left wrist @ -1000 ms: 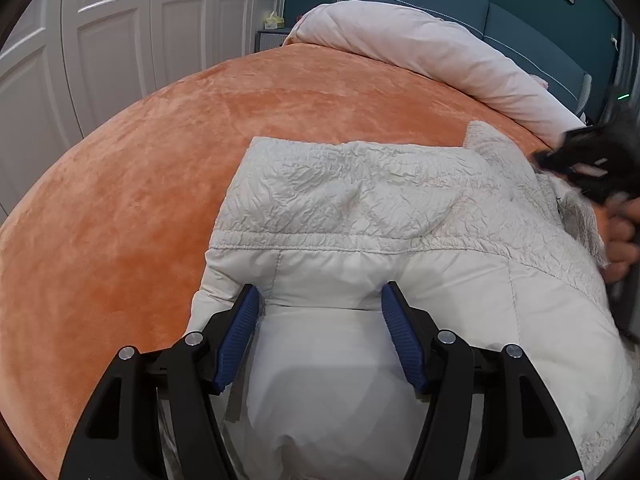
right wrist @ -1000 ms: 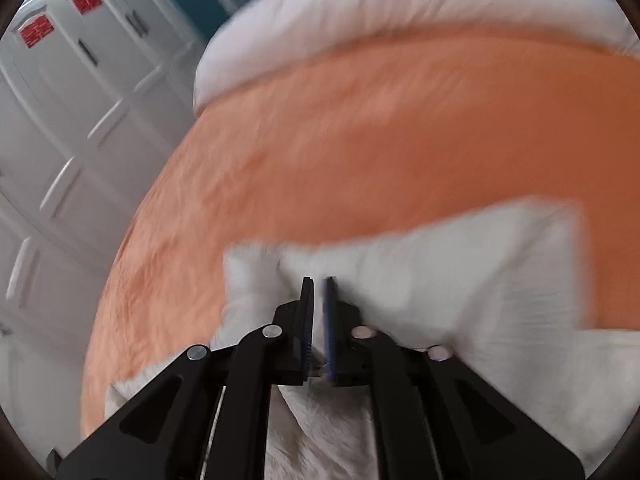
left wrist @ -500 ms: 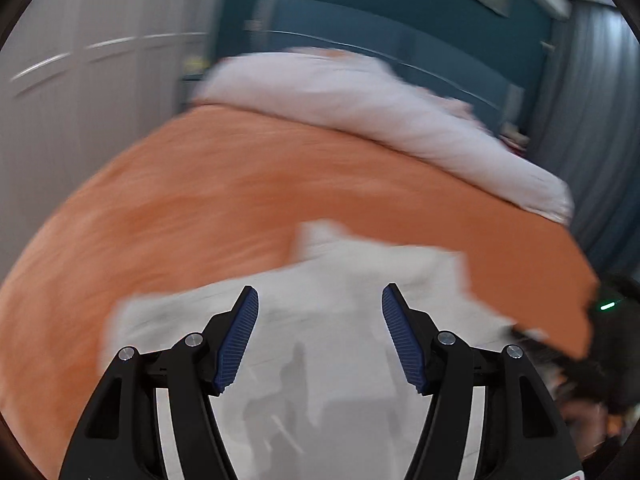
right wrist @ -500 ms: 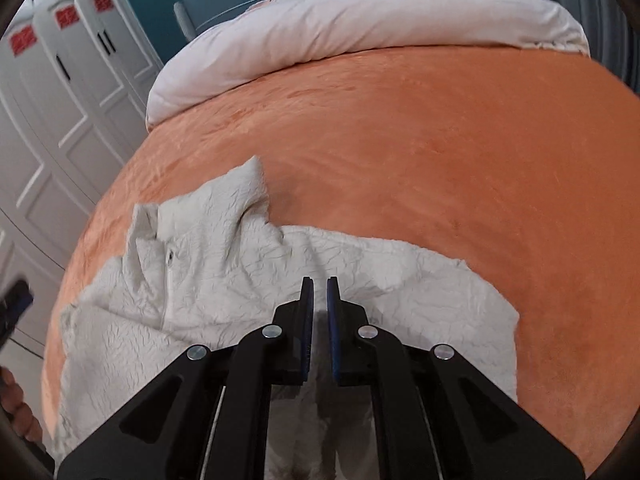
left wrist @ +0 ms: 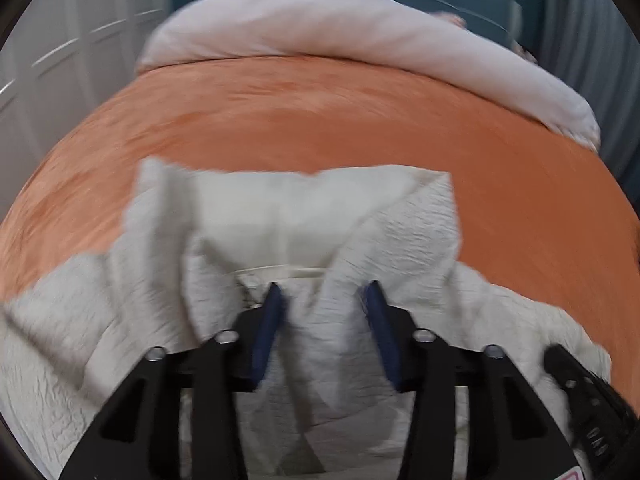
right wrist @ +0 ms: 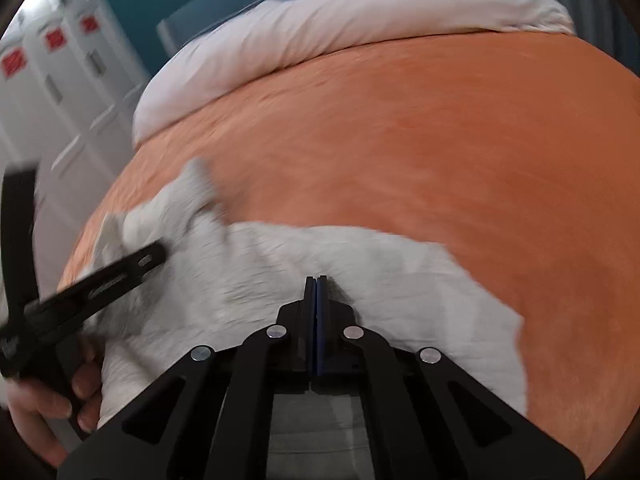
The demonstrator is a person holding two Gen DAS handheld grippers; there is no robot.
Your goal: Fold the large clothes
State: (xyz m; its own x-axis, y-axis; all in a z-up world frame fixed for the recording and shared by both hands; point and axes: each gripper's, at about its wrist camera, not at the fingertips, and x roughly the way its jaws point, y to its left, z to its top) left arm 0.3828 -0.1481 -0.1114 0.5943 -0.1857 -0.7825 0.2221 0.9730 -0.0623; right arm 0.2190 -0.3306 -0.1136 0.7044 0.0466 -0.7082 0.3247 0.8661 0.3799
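- A cream quilted jacket [left wrist: 304,220] lies spread and rumpled on the near part of a bed covered by an orange blanket [left wrist: 320,120].
- The left gripper [left wrist: 322,300] hovers low over the jacket's middle, its jaws set wide apart with a raised fold of the jacket between the blue pads [left wrist: 268,328]; whether they touch the cloth cannot be told through the blur.
- The right gripper [right wrist: 316,280] sits at the jacket's near edge, jaws pressed together; they seem to pinch the cloth, though the contact itself is hidden.
- In the right wrist view, the left gripper reaches over the jacket's left side, held by a bare hand [right wrist: 44,408].
- A pale duvet [left wrist: 360,40] is bunched along the far side of the blanket, well apart from the jacket.
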